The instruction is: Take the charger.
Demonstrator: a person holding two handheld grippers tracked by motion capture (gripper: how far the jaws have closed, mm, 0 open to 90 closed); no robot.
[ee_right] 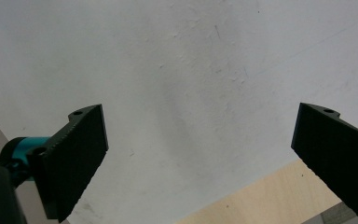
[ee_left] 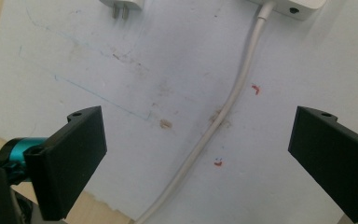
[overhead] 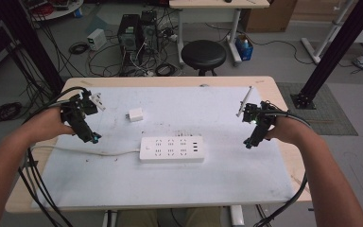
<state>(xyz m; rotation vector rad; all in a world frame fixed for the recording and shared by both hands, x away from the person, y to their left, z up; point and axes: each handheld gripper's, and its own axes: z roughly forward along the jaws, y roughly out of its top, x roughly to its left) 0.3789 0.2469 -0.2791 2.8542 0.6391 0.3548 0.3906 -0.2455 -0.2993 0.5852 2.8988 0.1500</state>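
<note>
Your left gripper hangs with jaws spread and empty above the white cord. The charger and power strip lie mid-mat. Your right gripper is spread too, holding nothing.

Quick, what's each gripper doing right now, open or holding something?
Left gripper: open, holding nothing, above the power strip's cord.
Right gripper: open, holding nothing, over the white mat.

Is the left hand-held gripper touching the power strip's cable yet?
Apart. The left gripper view shows the left hand-held gripper open, hovering over the white cable on the mat, jaws wide on either side.
</note>
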